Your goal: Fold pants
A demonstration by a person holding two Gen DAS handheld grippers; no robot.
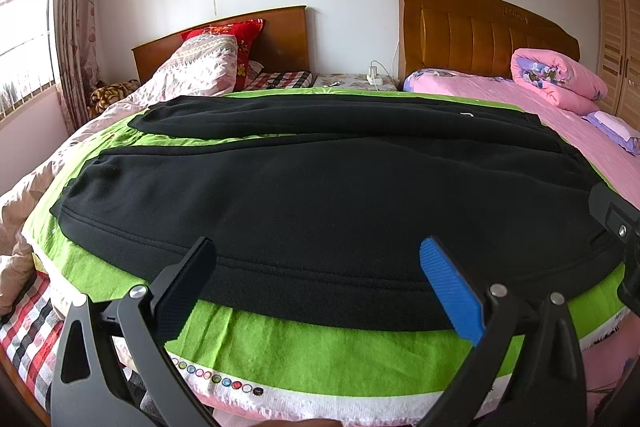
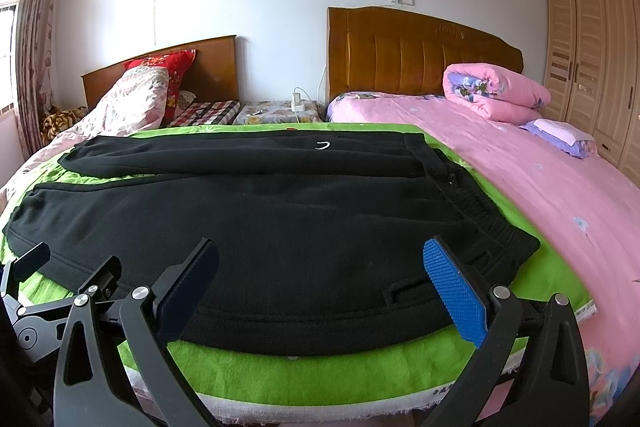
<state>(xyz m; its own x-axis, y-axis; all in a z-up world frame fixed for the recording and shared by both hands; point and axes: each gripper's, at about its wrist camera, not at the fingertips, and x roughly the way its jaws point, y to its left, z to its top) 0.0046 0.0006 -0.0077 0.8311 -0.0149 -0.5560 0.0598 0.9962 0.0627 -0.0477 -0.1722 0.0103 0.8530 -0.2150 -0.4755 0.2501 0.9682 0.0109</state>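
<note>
Evidently nothing had been gripped at this moment. On the left, the left gripper [image 1: 316, 263] hovered at the near hem of the black pants [image 1: 320, 195], its jaws standing wide apart with only cloth and the green towel [image 1: 280, 343] between them. The pants lay flat just ahead of both sets of jaws, legs running off to the left of them and the waistband [image 2: 492, 227] lying ahead of the right jaw of the right gripper [image 2: 320, 263]. That layout, I judge, put the long near edge within reach of both tools, so the near leg could be lifted onto the far leg [image 2: 240, 155]. Further right, the right gripper's jaws likewise stood apart, empty, poised near the waist end. Beyond its right jaw spread the pink bedspread [image 2: 540, 187].
</note>
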